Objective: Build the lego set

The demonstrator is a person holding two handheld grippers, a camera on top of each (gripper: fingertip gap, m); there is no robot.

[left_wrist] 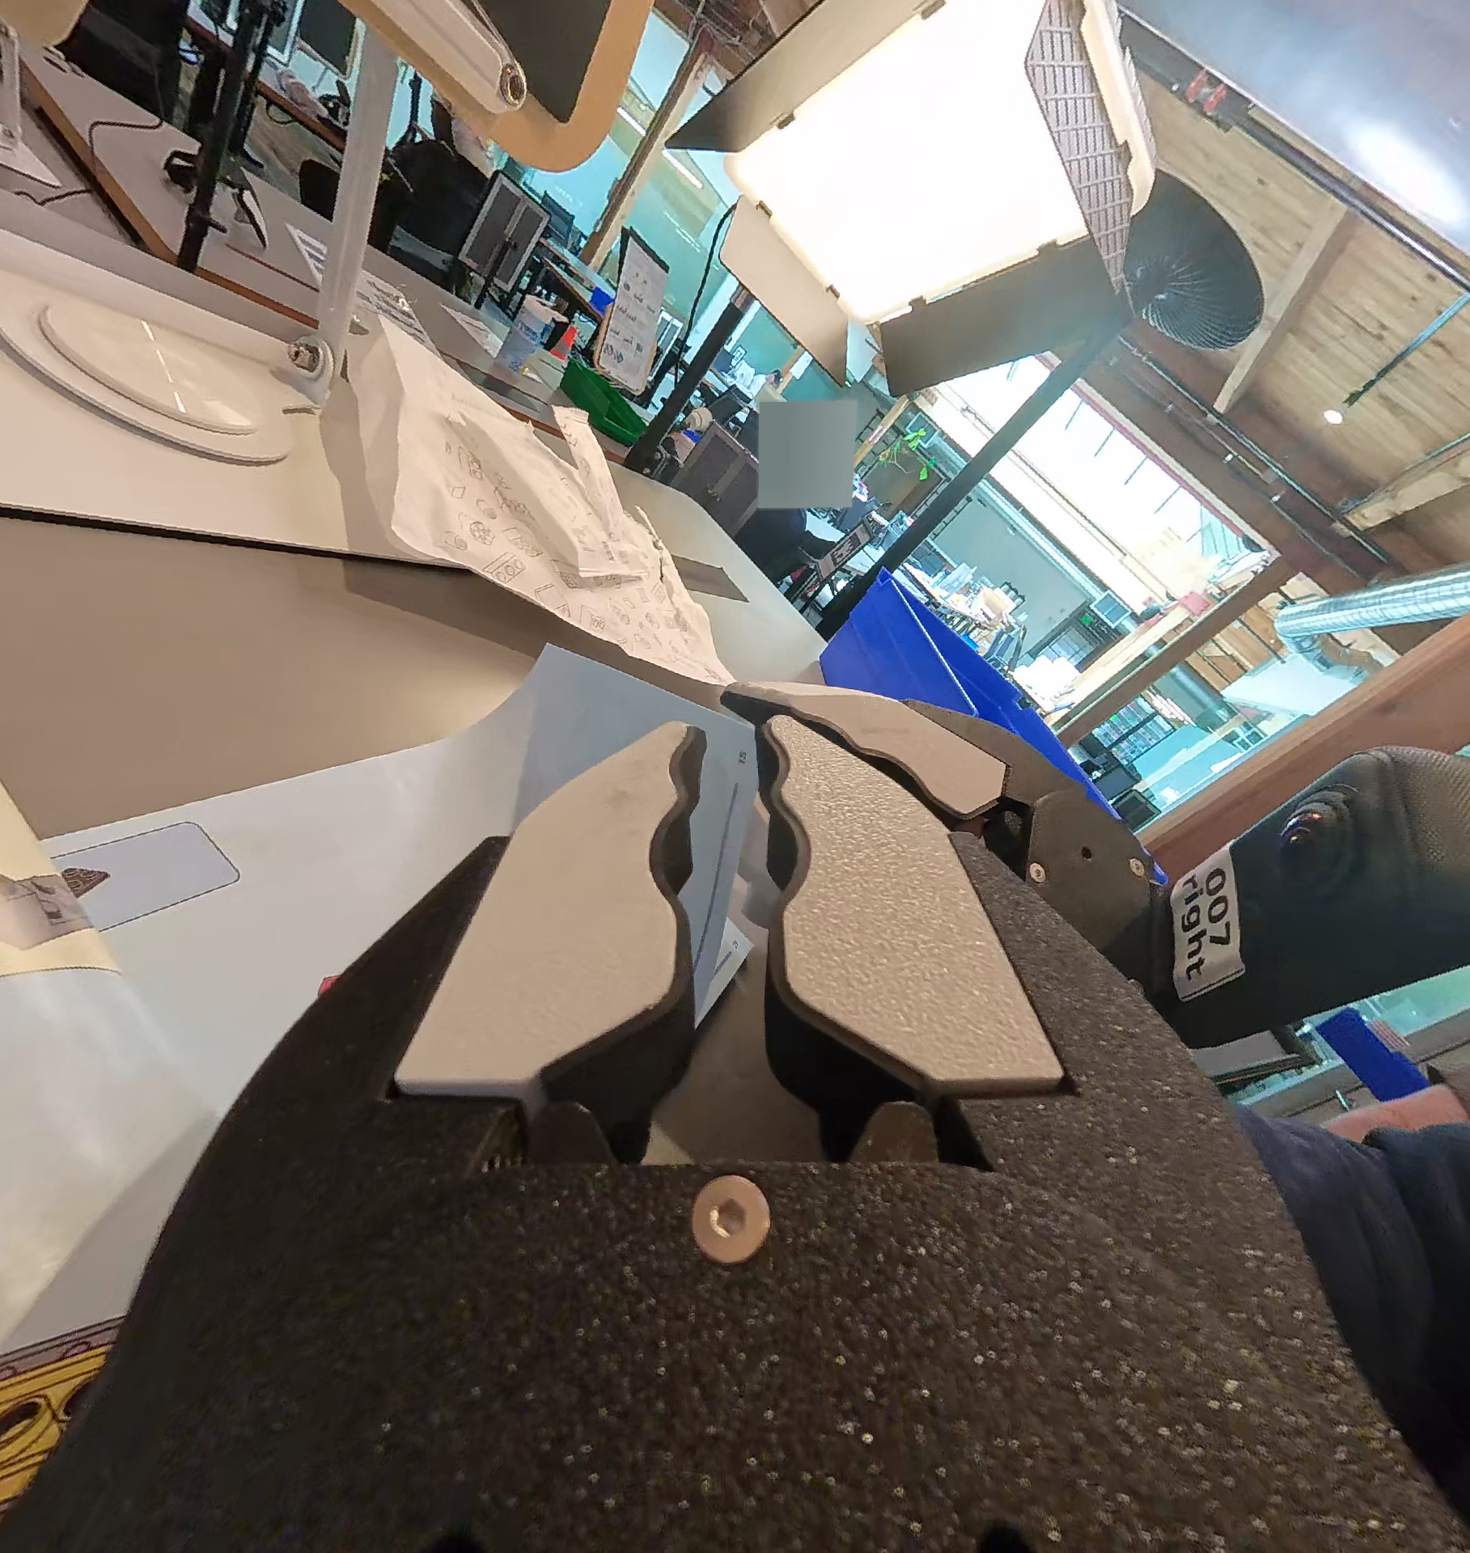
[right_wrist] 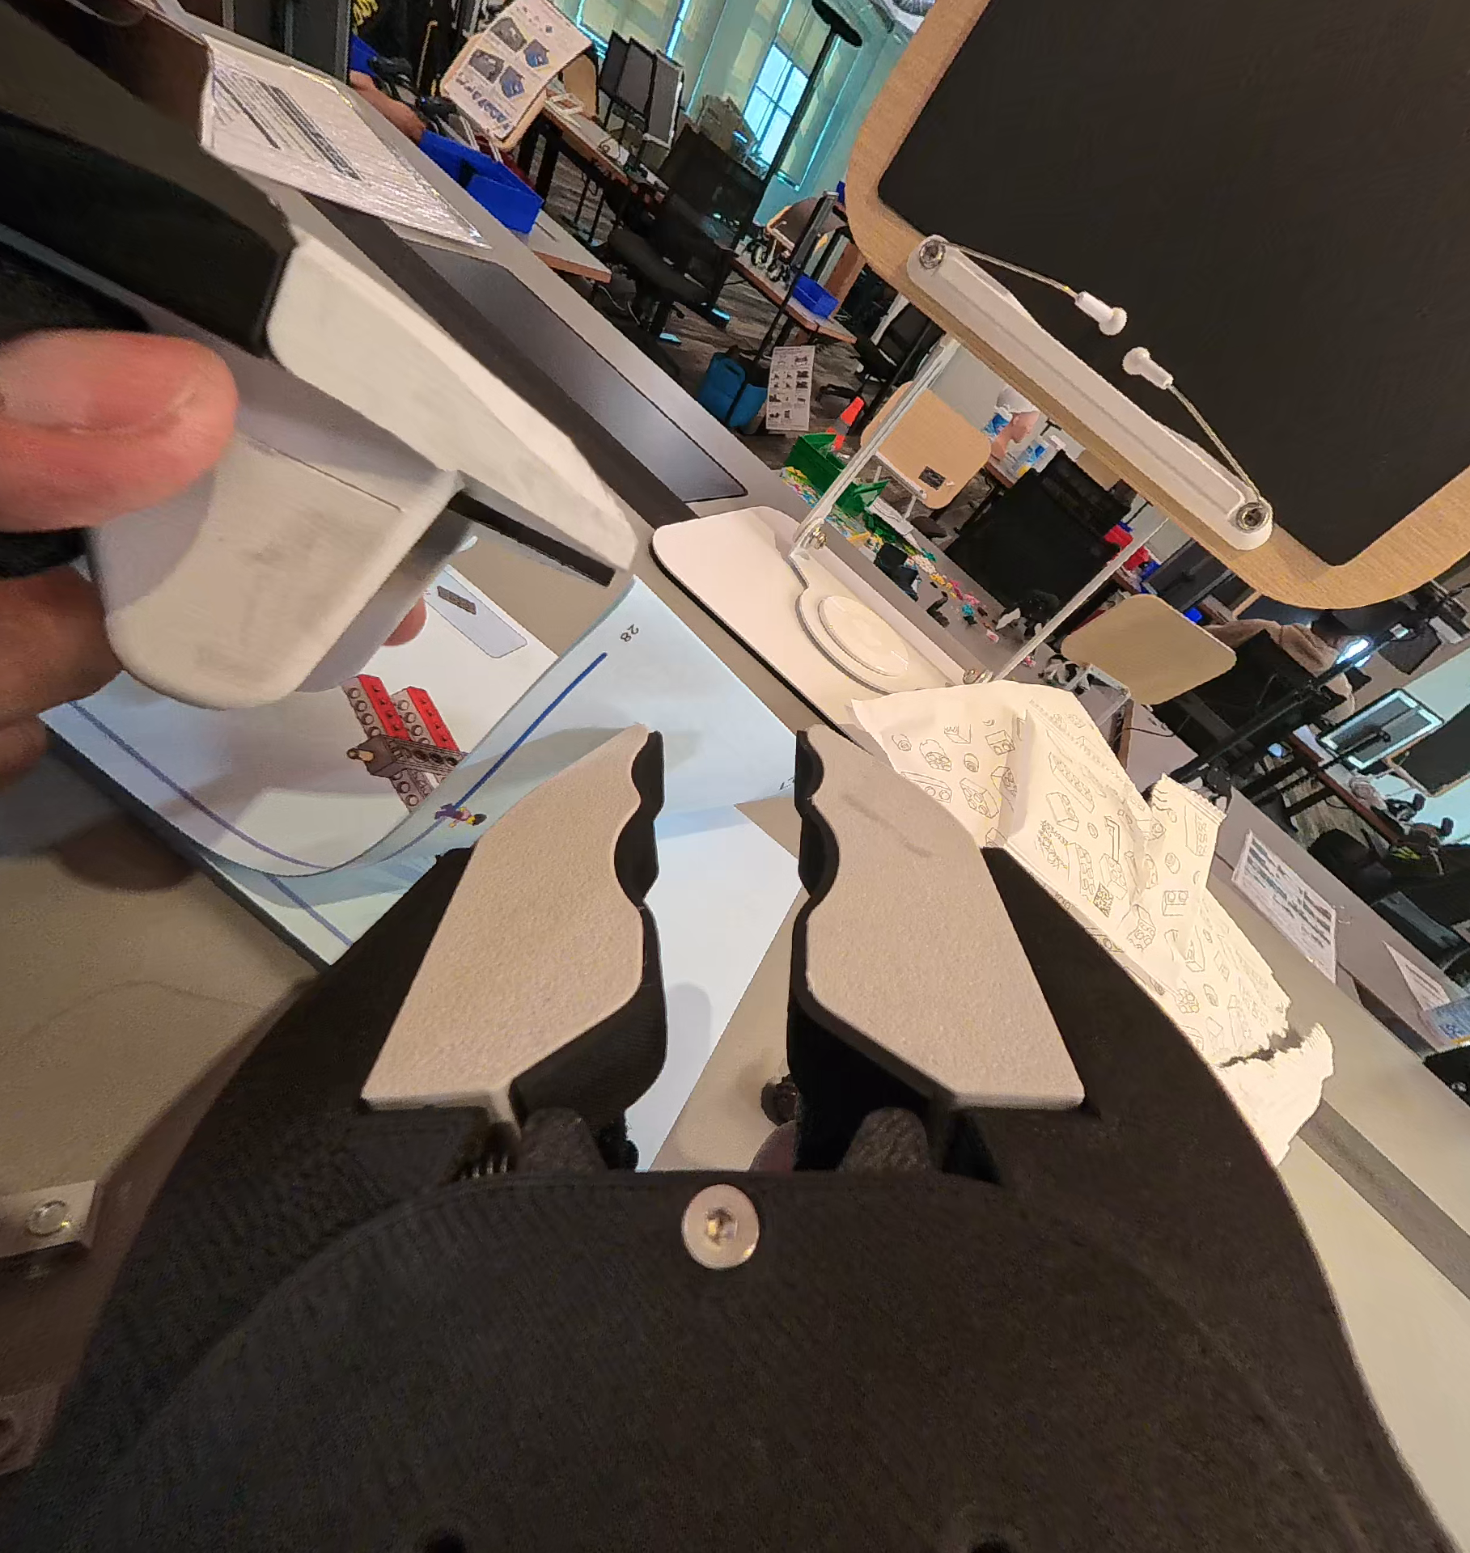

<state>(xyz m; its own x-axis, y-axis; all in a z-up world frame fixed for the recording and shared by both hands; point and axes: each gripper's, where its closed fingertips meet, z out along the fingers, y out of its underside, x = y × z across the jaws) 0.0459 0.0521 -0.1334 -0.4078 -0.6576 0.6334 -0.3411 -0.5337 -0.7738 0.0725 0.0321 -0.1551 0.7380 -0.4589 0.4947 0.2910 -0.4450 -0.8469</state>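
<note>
The left gripper [left_wrist: 735,744] had narrow fingers over the booklet [left_wrist: 613,714] page; the right gripper [right_wrist: 727,756], fingers wider and holding nothing, hovered beside, near the bench [left_wrist: 168,655] edge.

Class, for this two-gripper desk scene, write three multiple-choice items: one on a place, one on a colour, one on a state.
1. Where does the crumpled printed paper bag lie?
A. on the desk beside the booklet
B. in the blue bin
C. on a chair

2. What colour is the bin past the left gripper?
A. red
B. blue
C. yellow

3. How does the booklet page ahead of the right gripper lie?
A. flat
B. torn off
C. curled upward

A: it rests on the grey desk. B: its walls are blue. C: its edge arches off the sheet below.
</note>
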